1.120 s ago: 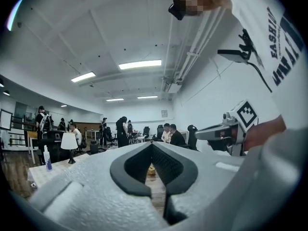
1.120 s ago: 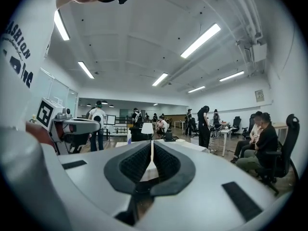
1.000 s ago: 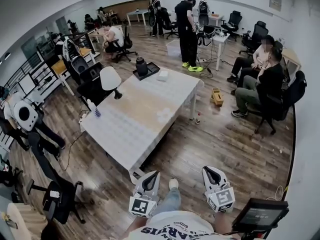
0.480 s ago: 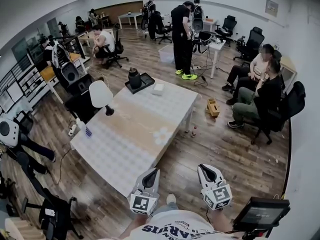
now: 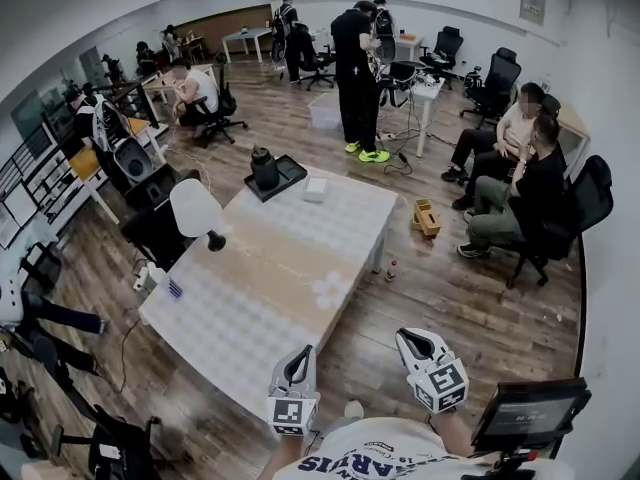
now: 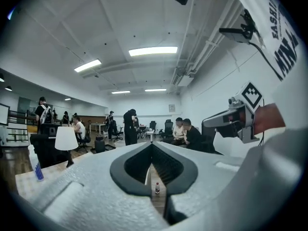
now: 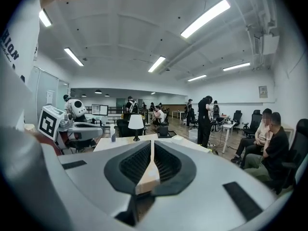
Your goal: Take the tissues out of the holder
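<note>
A long white table (image 5: 262,298) stands ahead of me. At its far end a black cylindrical holder (image 5: 264,168) sits on a black tray (image 5: 290,173), with a small white box (image 5: 315,189) beside it. A crumpled white tissue (image 5: 328,289) lies near the table's right edge. My left gripper (image 5: 297,354) and right gripper (image 5: 412,337) are held low in front of my body, short of the table's near corner. Both are shut and empty. The left gripper view shows the jaws (image 6: 152,146) meeting, and so does the right gripper view (image 7: 152,144).
A white lamp (image 5: 197,209) stands on the table's left side, a small striped bottle (image 5: 176,290) near its left edge. On the floor to the right lie a bottle (image 5: 391,270) and a wooden box (image 5: 430,218). Seated people (image 5: 515,183) are at the right, a standing person (image 5: 355,78) beyond. A screen (image 5: 527,414) is at my right.
The head view has shifted, and the table now sits more to the left and a little farther off. Both grippers stay low and shut; the left one has dropped slightly.
</note>
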`<state>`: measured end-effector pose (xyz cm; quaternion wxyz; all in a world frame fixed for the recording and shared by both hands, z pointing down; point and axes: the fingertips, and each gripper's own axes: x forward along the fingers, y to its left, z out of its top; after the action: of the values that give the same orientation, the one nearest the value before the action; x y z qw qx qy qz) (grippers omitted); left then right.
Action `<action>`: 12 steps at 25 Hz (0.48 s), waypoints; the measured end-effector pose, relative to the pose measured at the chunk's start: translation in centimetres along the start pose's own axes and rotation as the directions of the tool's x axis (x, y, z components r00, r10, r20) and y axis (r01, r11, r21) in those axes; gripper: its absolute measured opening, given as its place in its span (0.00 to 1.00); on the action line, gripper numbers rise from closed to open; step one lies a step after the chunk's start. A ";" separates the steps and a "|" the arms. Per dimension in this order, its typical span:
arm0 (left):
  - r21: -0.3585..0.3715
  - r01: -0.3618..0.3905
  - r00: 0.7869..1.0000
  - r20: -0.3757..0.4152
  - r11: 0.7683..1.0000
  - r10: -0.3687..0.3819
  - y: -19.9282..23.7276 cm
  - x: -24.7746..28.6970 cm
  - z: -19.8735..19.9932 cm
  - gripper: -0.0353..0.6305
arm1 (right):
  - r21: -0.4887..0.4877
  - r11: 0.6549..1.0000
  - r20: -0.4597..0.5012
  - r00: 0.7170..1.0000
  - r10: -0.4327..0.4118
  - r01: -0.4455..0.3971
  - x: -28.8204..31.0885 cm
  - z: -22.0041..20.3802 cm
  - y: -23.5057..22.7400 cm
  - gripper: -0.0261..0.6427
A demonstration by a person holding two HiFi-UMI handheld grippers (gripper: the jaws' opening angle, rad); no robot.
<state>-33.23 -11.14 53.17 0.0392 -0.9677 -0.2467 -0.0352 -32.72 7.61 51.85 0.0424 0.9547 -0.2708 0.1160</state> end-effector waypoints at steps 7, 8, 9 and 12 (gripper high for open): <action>-0.020 -0.029 0.998 -0.062 0.999 0.028 1.6 1.1 -3.6 0.06 | 0.002 0.999 0.002 0.999 0.033 -0.033 1.9 -1.8 0.3 0.06; -0.022 -0.018 0.998 -0.067 1.000 0.016 1.4 1.7 -3.7 0.06 | 0.000 1.000 0.005 0.999 0.031 -0.031 1.9 -1.7 0.1 0.06; -0.024 -0.002 0.998 -0.066 1.000 0.000 1.1 2.2 -3.4 0.06 | -0.003 1.000 0.006 1.000 0.026 -0.026 1.9 -1.7 -0.2 0.06; -0.006 0.066 0.997 -0.046 0.998 -0.066 -0.7 3.9 -2.1 0.06 | 0.003 1.000 0.006 1.000 -0.002 0.002 1.6 -1.5 -1.6 0.06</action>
<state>-30.26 -8.92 55.63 0.0416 -0.9580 -0.2776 -0.0596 -30.82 8.36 53.72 0.0402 0.9554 -0.2697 0.1133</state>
